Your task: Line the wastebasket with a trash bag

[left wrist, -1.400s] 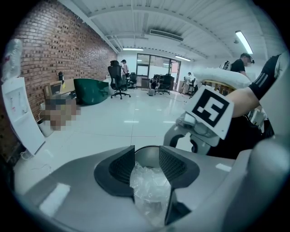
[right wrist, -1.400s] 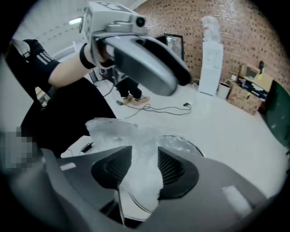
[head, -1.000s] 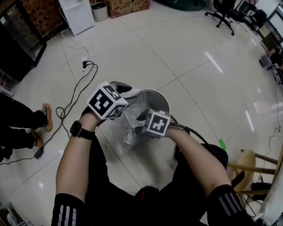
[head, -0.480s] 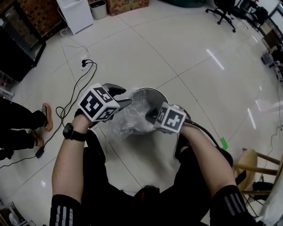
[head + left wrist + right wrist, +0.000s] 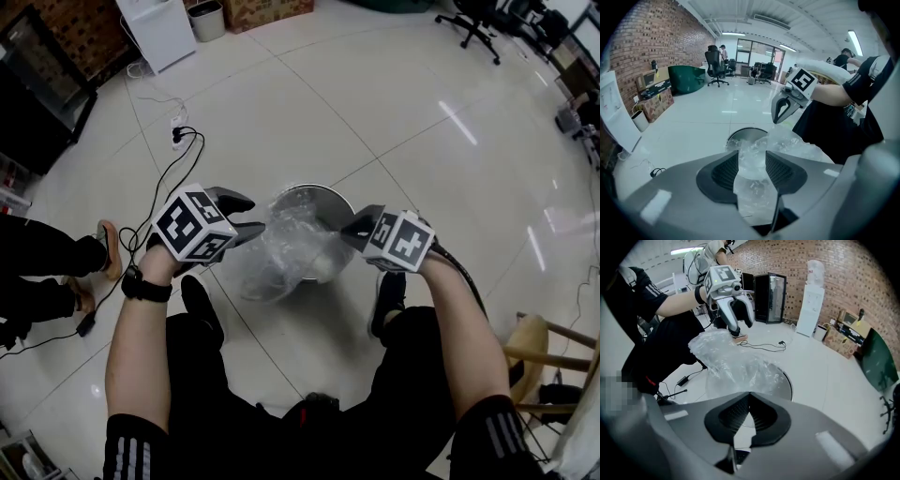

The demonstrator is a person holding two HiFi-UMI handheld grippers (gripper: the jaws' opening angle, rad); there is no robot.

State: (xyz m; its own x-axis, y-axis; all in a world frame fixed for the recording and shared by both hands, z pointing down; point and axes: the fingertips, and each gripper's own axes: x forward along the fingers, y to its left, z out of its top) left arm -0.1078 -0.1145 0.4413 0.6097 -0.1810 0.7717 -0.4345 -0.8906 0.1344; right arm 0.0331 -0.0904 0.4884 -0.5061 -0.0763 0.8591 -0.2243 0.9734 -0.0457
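**Trash bag (image 5: 281, 258).** Clear film. We find it heaped and crumpled over the near side of the bin mouth, drawn out between the two grippers. It is not yet pushed down inside or folded over the rim.

**Wastebasket (image 5: 323, 195).** Round metal bin, upright on the tiled floor (image 5: 309, 103) just ahead of the person's feet. Its far rim is bare.

**Left gripper (image 5: 255, 216).** The jaws stand partly apart, pinching a thick wad of the film. It sits to the left of the bin.

**Right gripper (image 5: 352, 234).** The jaws have just been closing and are now pressed together. As far as we can judge, they hold a thin edge of the film.

**Change noted.** A second ago the right gripper hung over the bin mouth. Now it sits further right and higher, and the left has drifted outward too.

**Reading.** We judge that both sides of the bag are now secured and its mouth is being pulled open. Seating it over the rim remains to be done.
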